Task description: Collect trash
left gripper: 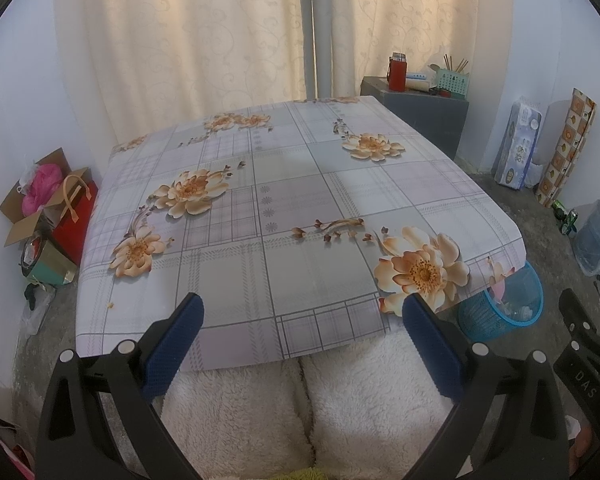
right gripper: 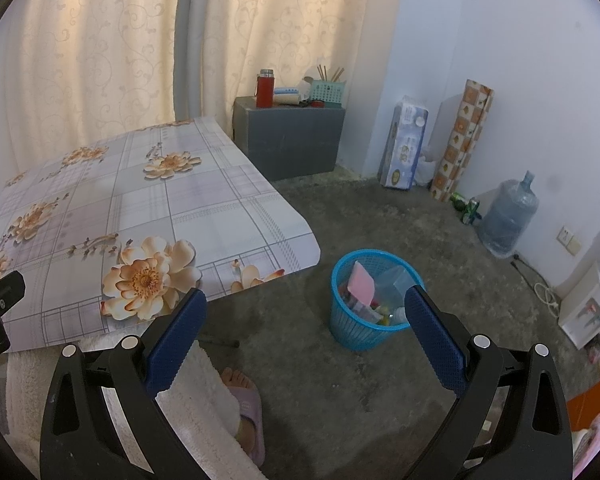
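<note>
A blue mesh trash basket [right gripper: 350, 330] stands on the floor right of the table; it holds a pink card, a clear plastic piece and several small colourful scraps. It also shows in the left wrist view [left gripper: 480, 322], partly under the table corner. My left gripper [left gripper: 302, 312] is open and empty, over the near edge of the table with the floral cloth [left gripper: 284, 200]. A tiny crumb [left gripper: 110, 304] lies near the cloth's left front edge. My right gripper [right gripper: 304, 304] is open and empty, above the floor just left of the basket.
A grey cabinet [right gripper: 292, 140] with a red flask stands behind the table. A tissue pack [right gripper: 404, 148], a rolled mat [right gripper: 460, 140] and a water jug [right gripper: 508, 216] line the right wall. Boxes and bags [left gripper: 48, 216] sit left of the table. The person's slippered foot [right gripper: 246, 396] is below.
</note>
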{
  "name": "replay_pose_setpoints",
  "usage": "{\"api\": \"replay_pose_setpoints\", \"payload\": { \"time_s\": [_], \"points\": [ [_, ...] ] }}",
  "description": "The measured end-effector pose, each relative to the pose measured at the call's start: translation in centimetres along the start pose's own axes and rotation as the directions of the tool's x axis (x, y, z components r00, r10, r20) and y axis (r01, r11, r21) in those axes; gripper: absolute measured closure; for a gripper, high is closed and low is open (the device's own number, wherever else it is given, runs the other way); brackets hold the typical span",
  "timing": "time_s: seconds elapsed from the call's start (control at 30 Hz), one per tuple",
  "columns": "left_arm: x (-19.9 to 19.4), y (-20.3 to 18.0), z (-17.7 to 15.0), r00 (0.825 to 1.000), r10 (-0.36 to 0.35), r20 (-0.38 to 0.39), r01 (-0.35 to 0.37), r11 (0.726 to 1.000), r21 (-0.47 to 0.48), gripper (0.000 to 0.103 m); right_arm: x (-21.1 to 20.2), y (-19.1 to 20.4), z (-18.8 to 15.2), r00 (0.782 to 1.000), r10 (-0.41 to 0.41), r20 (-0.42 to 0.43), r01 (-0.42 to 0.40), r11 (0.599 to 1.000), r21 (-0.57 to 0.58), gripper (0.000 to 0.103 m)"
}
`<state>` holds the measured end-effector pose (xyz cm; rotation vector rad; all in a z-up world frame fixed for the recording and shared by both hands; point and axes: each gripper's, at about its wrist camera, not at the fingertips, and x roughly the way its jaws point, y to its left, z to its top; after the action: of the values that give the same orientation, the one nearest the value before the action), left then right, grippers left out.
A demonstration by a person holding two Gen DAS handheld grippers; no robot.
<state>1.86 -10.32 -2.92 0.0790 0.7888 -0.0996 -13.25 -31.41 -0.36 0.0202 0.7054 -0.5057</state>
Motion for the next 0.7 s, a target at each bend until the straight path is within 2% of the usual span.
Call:
{"api": "replay_pose_setpoints", "payload": {
  "time_s": [0.7],
  "points": [
    [0.04,-0.1,-0.23,1.0,0.0,-0.003,0.0,1.0,0.001,0.005,0.45,0.3,-0.37,1.0,0.007,-0.006,-0.007,1.0,0.002,0.008]
  ]
}}
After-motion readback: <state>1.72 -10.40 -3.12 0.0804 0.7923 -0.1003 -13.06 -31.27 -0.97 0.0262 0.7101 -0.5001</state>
